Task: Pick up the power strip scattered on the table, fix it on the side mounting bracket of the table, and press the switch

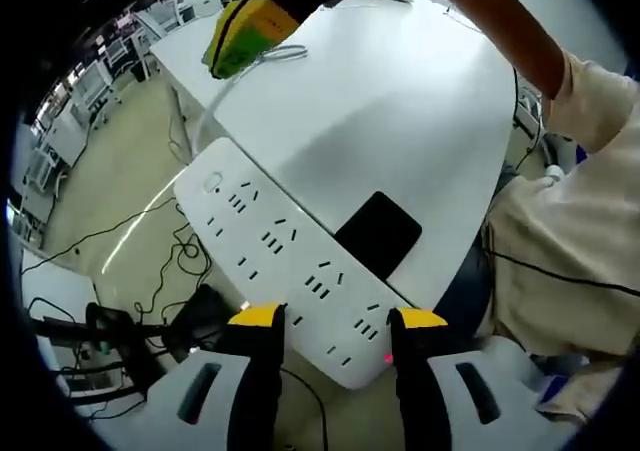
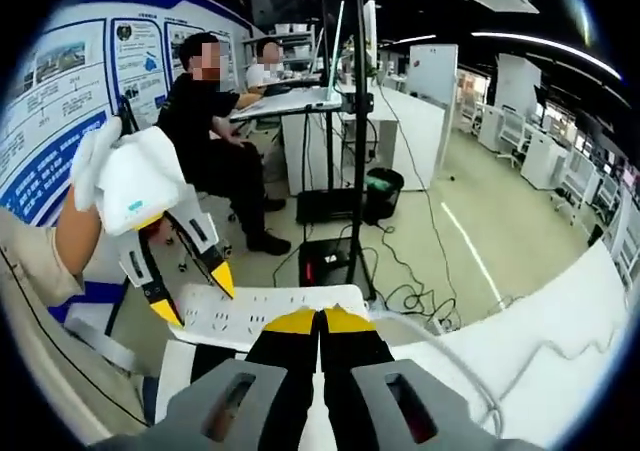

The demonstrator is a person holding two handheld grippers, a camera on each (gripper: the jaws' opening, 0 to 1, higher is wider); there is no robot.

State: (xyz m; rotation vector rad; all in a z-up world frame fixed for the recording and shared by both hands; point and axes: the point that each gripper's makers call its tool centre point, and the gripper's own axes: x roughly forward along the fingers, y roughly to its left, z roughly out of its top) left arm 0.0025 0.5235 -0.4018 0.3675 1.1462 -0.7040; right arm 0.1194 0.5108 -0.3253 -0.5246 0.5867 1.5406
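Note:
A long white power strip (image 1: 270, 236) runs slantwise along the edge of the white table (image 1: 400, 101). Its round switch (image 1: 213, 183) is at the far end. My left gripper (image 1: 338, 318) has its yellow-tipped jaws closed on the strip's near end, where a small red light glows. In the right gripper view that same gripper (image 2: 195, 296) comes in from the left, holding the power strip (image 2: 260, 316). My right gripper (image 2: 320, 319) is shut with nothing in it, its tips just over the strip's edge. The left gripper view shows the right gripper (image 1: 250, 31) at the top.
A black flat rectangle (image 1: 380, 233) lies on the table beside the strip. A white cable (image 2: 470, 371) trails over the tabletop. Cables (image 1: 170, 261) and gear litter the floor below the table edge. Two people (image 2: 215, 121) sit at a desk behind, and a stand pole (image 2: 358, 141) rises nearby.

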